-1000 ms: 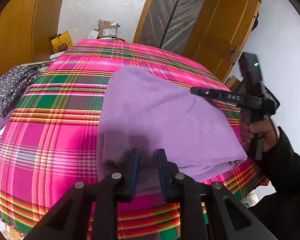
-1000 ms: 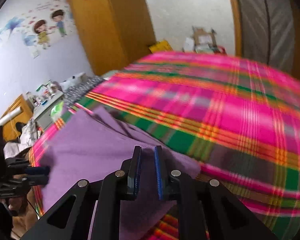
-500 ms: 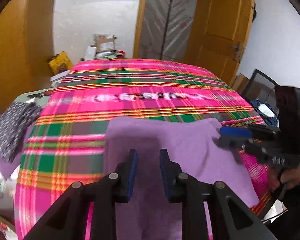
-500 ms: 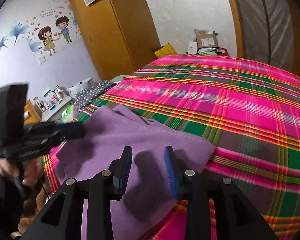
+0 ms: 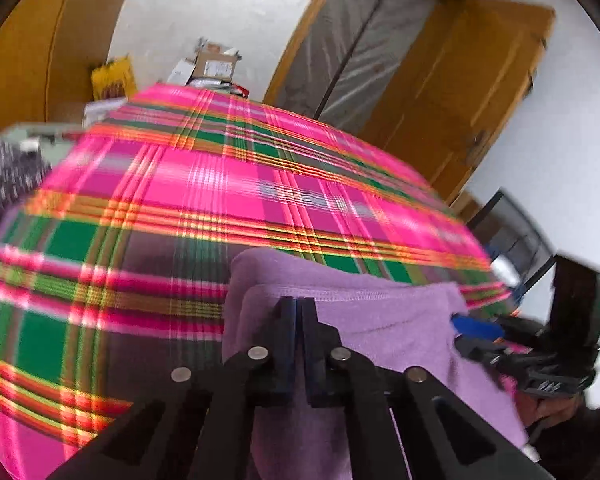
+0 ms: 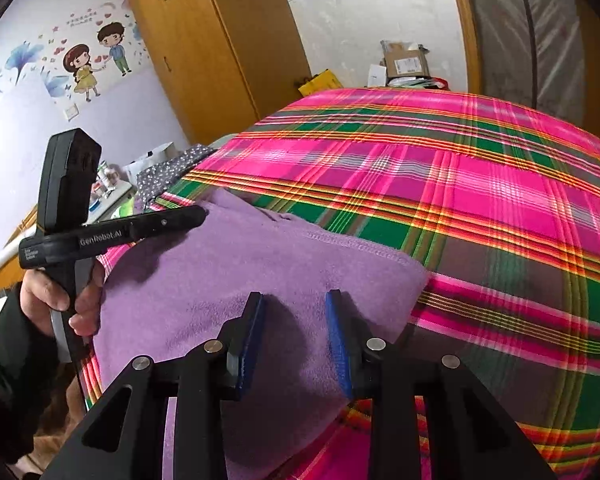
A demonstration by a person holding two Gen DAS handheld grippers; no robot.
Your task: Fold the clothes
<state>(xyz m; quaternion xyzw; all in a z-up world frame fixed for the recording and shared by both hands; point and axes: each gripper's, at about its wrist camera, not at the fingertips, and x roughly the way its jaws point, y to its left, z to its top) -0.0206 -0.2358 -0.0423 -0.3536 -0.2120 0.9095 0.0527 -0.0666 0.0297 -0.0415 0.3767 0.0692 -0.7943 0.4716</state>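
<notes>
While the purple garment point(image 6: 260, 276) lies folded at the near edge of the plaid-covered surface point(image 6: 480, 184), its long axis runs left to right along that edge, and its stitched hem faces away across the plaid. Left hand-held gripper point(image 5: 298, 308): jaws closing, nearly pressed together, at the garment's far hem; whether cloth sits between the pads cannot be told. In the right wrist view that gripper's tip rests at the garment's far left corner, with a hand point(image 6: 64, 300) around its handle. Right hand-held gripper point(image 6: 294, 332): jaws partly spread and closing, poised over the garment near its right end, fabric showing between the pads but not pinched. A dark spotted cloth point(image 6: 172, 168) lies off the surface's left side.
</notes>
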